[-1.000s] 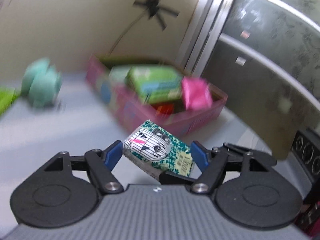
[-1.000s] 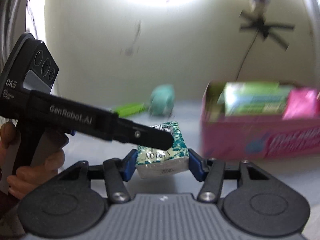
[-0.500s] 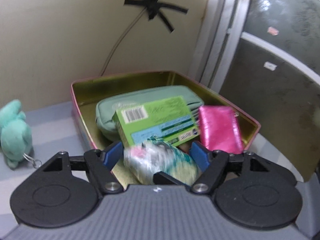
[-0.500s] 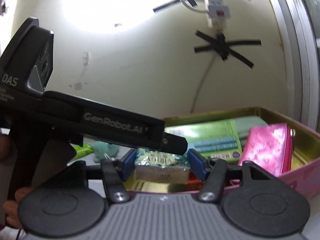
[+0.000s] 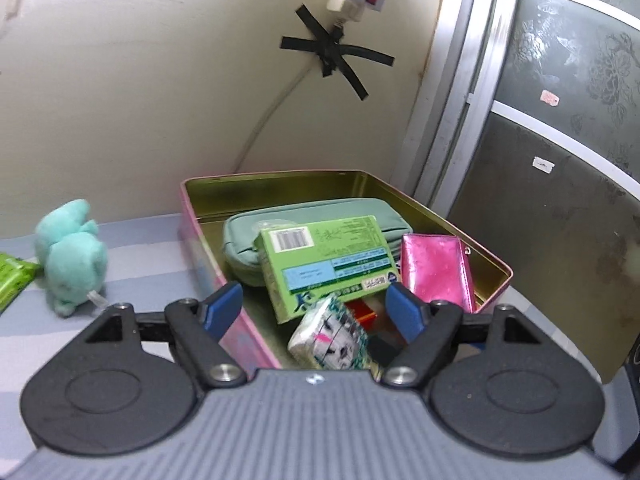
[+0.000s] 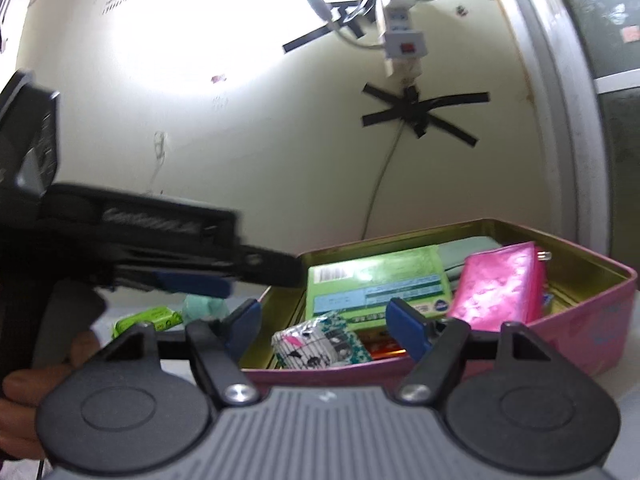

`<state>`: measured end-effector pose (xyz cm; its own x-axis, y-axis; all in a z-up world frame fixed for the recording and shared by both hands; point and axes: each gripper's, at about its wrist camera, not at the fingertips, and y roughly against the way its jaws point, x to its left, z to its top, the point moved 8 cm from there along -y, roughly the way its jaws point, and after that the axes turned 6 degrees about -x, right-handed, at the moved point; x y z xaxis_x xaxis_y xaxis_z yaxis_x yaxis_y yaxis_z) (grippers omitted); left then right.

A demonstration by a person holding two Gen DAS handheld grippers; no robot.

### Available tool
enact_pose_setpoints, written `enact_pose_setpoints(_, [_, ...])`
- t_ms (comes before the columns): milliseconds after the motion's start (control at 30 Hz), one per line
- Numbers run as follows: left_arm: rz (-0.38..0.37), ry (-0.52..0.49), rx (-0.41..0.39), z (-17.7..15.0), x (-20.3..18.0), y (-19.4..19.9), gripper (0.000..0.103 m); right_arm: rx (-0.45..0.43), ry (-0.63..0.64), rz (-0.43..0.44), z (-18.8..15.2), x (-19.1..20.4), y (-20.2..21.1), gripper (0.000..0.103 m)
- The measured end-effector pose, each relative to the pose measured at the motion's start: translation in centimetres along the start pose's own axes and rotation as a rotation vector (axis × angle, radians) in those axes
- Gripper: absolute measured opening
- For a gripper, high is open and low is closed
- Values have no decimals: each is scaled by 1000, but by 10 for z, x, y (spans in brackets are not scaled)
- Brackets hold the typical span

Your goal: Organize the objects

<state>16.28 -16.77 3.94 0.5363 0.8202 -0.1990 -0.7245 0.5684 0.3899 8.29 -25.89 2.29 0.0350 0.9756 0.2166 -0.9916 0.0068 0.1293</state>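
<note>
So both my grippers are over the pink tin right now, and the little tissue pack with the black-and-white cartoon print and teal speckles sits down inside the tin at its near edge, tilted, just below the green box. My left gripper has its jaws opening, blue pads clear of the pack on both sides, so nothing is gripped there. Same story for my right gripper: jaws opening, the tissue pack shows between the blue pads but neither one touches it. From the right wrist view the left gripper pokes in from 9 o'clock, a bit blurred, with my hand wrapped around its grip down at 8 o'clock. Inside the tin, the green box leans on a pale green pouch toward 12 o'clock, and a shiny pink purse stands at about 2 o'clock from the pack. Something red peeks out under the box, can't tell what. Outside the tin at 9 o'clock there's a teal plush toy on the table, with a green packet just beyond it at the frame edge.
</note>
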Motion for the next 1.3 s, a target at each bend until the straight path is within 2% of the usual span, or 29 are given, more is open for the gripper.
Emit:
enact_pose_setpoints(300, [74,-23,12,-26,4,27,83,-25,-98,-107,-7,-20,32,72])
enact_pose_setpoints(567, [150,-70,39,-46,10,41,83,48,-148,-121,-31,-24,46,72])
enact_pose_setpoints(1300, [309,-95,80,-82,50,58,85,100,-116,-125,-44,-5,53,74])
